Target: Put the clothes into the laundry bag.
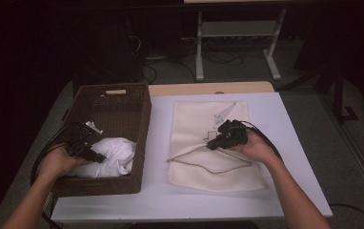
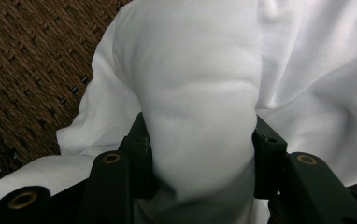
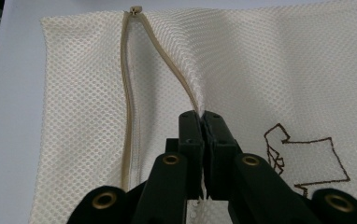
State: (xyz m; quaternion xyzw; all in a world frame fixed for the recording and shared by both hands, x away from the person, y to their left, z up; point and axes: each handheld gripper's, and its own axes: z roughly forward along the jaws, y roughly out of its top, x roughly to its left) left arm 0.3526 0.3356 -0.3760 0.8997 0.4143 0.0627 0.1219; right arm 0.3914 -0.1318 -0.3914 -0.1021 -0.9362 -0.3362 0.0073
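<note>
left gripper (image 1: 96, 156) clamps a bunch of white cloth (image 2: 200, 102) in the basket (image 1: 142, 119), ready to lift it; right gripper (image 1: 212, 144) pinches the mesh bag's (image 3: 270, 60) zipper edge (image 3: 179, 77), holding its mouth open.

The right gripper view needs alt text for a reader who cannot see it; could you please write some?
The right gripper, its black jaws closed, pinches one edge of the open zipper on a cream mesh laundry bag. The bag lies flat on a white table, its opening gaping up to the zipper pull. A brown stitched outline marks the mesh.
</note>
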